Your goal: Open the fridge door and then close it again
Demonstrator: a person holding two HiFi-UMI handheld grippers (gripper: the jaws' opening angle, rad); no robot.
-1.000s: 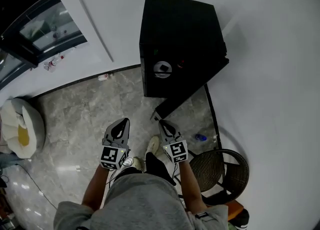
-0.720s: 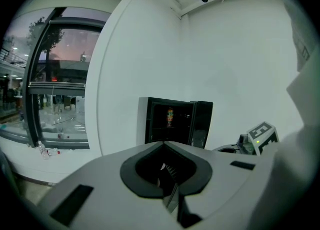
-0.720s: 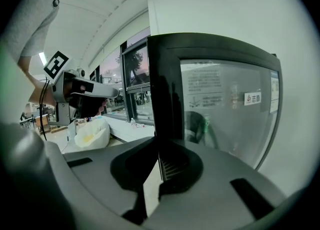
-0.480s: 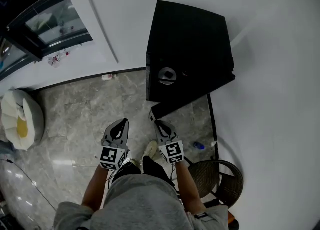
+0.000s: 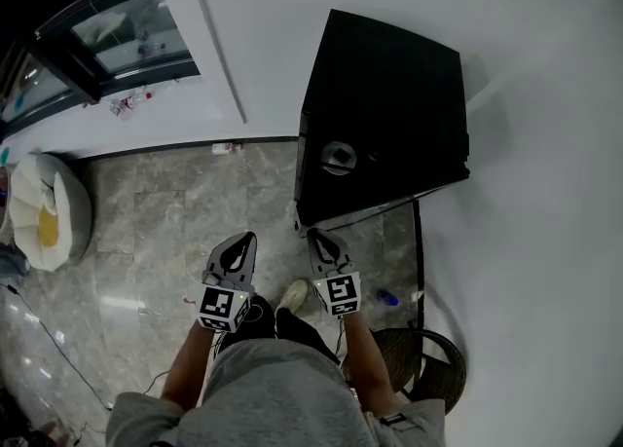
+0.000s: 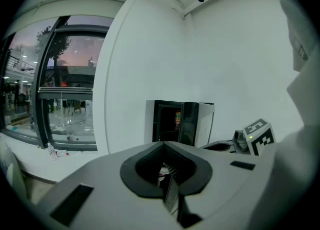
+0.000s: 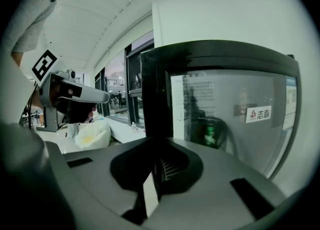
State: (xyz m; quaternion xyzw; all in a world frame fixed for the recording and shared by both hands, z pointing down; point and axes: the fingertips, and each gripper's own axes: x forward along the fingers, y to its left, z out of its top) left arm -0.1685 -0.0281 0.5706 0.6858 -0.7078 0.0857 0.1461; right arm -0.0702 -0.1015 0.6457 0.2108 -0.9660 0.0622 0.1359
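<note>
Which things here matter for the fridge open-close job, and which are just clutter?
Job: fridge; glass door; left gripper and right gripper, both shut and empty.

Lying about: wicker chair; white bag; small bottle by the wall; blue item on the floor.

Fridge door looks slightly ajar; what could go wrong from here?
The door stands ajar, and the shut right gripper faces its smooth glass. A push there may slip and leave it not fully closed. The small bottle and the wicker chair are close on the right, so a step that way might knock them.
</note>
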